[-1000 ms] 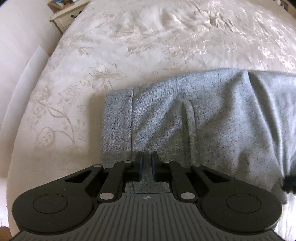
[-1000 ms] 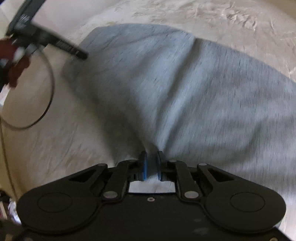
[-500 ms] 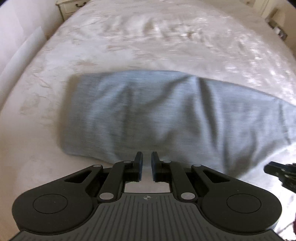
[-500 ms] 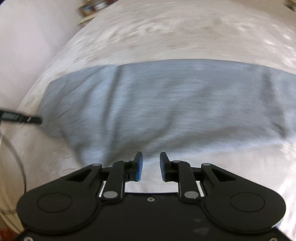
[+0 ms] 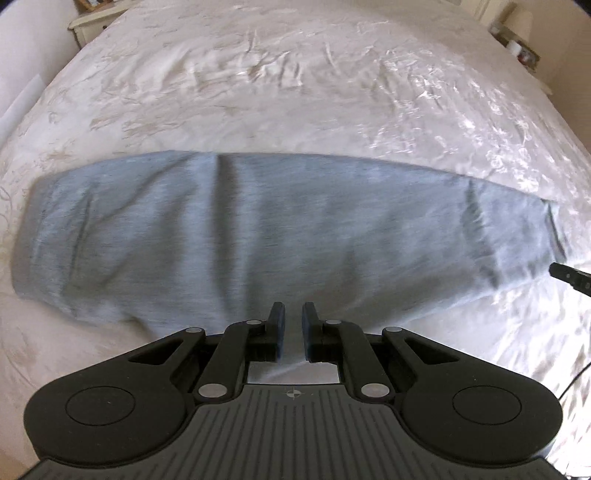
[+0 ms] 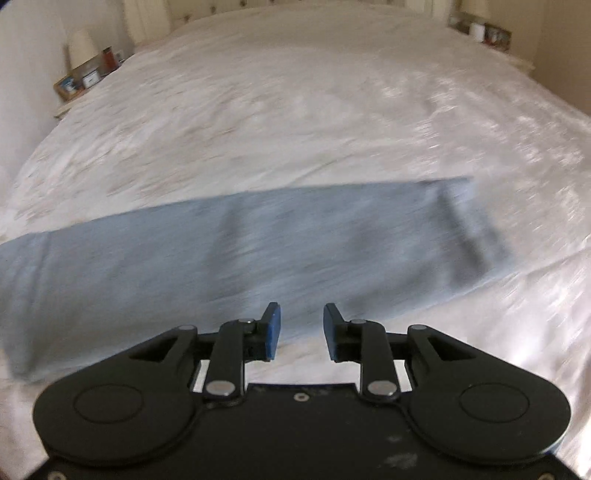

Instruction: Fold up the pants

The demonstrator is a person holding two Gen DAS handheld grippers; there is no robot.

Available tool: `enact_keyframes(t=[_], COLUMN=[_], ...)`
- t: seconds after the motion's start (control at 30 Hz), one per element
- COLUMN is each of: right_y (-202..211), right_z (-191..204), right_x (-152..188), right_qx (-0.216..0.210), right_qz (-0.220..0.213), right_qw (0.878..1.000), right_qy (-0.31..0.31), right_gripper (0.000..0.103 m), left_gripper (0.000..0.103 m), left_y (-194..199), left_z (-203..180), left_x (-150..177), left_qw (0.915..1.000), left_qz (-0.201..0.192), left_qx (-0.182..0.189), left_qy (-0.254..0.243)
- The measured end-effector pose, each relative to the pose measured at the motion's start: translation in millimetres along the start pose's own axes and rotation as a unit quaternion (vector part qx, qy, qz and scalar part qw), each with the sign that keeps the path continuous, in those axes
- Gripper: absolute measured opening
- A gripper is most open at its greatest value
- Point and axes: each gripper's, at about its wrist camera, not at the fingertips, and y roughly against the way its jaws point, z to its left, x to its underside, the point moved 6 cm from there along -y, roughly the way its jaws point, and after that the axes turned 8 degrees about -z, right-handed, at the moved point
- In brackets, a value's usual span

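The grey pants [image 5: 280, 236] lie folded into one long strip across the white bedspread [image 5: 295, 92], with a cuff at the left end and a banded end at the right. My left gripper [image 5: 293, 319] hovers over the strip's near edge, shut, with nothing in it. A tip of the right gripper [image 5: 569, 277] shows just off the strip's right end. In the blurred right wrist view the pants [image 6: 258, 251] stretch from the left edge to the right. My right gripper [image 6: 301, 321] hangs over their near edge, its jaws opening with nothing between the blue pads.
A bedside table [image 5: 92, 22] stands at the bed's far left corner and another with small items [image 5: 517, 40] at the far right. The right wrist view shows the left table with a lamp [image 6: 85, 70] and the headboard [image 6: 295, 5]. A pale wall runs along the left.
Both grippers have drawn back from the pants and swung right, so the whole strip now shows. The right jaws have spread apart. The left jaws stay shut.
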Motion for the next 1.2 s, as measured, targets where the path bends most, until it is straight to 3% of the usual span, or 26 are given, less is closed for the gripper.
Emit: enact_keyframes(t=[0.2, 0.4, 0.63, 0.9, 0.93, 0.97, 1.03, 1.2], right_y=[-28, -65, -121, -140, -143, -145, -147, -154], right_z=[-97, -153, -167, -168, -167, -166, -165, -169], right_x=[-33, -65, -82, -90, -89, -87, -85, -98], right_qx=[0.025, 0.025, 0.004, -0.057, -0.065, -0.069, -0.065, -0.035], right_qz=[-0.021, -0.023, -0.020, -0.023, -0.016, -0.009, -0.002, -0.016], right_qw=[0.999, 0.999, 0.998, 0.996, 0.996, 0.996, 0.996, 0.998], right_qy=[0.014, 0.021, 0.053, 0.064, 0.063, 0.063, 0.065, 0.053], right_gripper=[0.036, 0.044, 0.044, 0.042, 0.032, 0.016, 0.005, 0.002], left_gripper=[0.011, 0.011, 0.011, 0.011, 0.011, 0.011, 0.011, 0.011], left_y=[-12, -22, -27, -38, -40, -41, -44, -55], left_z=[-73, -135, -164, -176, -176, -178, -180, -189], left_x=[-8, -12, -12, -8, -8, -8, -10, -17], left_qw=[0.9998, 1.0000, 0.9996, 0.9981, 0.9980, 0.9978, 0.9977, 0.9976], left_qz=[-0.007, 0.001, 0.010, 0.033, 0.035, 0.037, 0.039, 0.037], left_qx=[-0.014, -0.006, -0.027, -0.051, -0.052, -0.054, -0.055, -0.054], left_qy=[0.008, 0.005, 0.001, -0.007, -0.009, -0.011, -0.015, -0.022])
